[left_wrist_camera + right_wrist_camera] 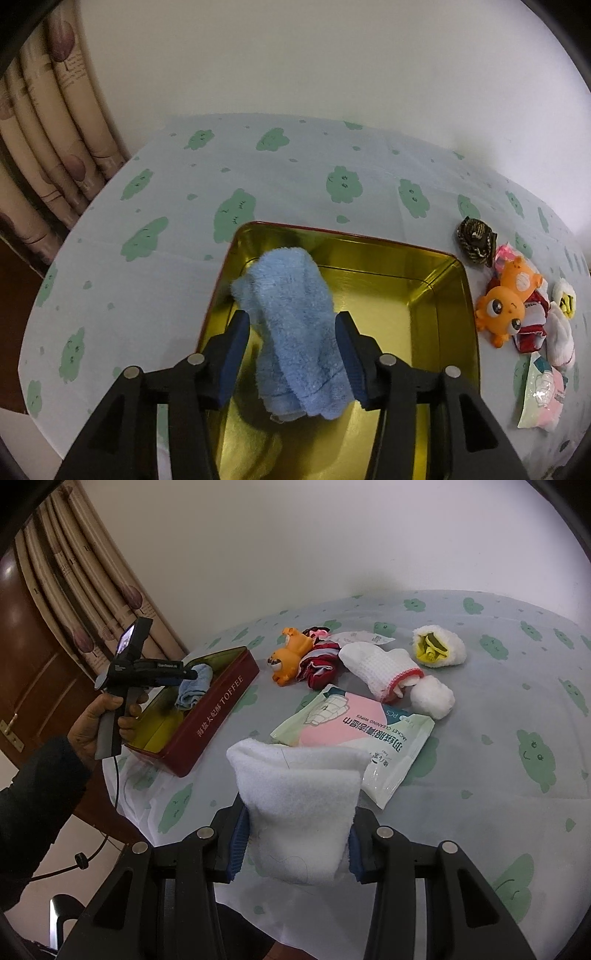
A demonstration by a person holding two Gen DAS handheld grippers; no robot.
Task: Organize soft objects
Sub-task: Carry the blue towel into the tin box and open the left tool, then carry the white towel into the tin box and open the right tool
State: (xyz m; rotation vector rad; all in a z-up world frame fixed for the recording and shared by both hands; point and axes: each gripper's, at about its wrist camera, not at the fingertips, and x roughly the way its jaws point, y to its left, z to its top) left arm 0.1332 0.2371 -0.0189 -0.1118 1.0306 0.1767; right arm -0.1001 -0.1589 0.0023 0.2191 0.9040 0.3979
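Left wrist view, left to right. Curtain [55, 122] at 10 o'clock. Bench under a cloud-print cloth [166, 192]. Red toffee tin [424, 288], gold inside, at centre. Left tool [293, 332] over the tin's near-left part, jaws apart; blue towel [295, 332] lies between them inside the tin, bunched, its far end against the tin's far-left wall. Gap visible between left pad and towel; right pad just beside the towel, contact cannot be told. At 3 o'clock of the tin, on the cloth: dark patterned item [476, 240], orange squishy toys [506, 302], red-white fabric [532, 328], white socks [561, 332], wipes packet [543, 395].

Right wrist view, left to right. A hand [99, 720] in a dark sleeve [37, 794] grips the left tool's handle at 9 o'clock; that tool reaches over the tin, whose side reads TOFFEE, towel inside. At 12 o'clock: orange toys, red-white fabric, white waffle sock with red trim [380, 668]. Wipes packet centre. At 1 o'clock: fluffy white sock with yellow lining [439, 648]; fluffy white roll [432, 698] just beside the waffle sock. Right tool [297, 842] at 6 o'clock, clamped on a folded white fleece cloth [295, 805], held above the bench.
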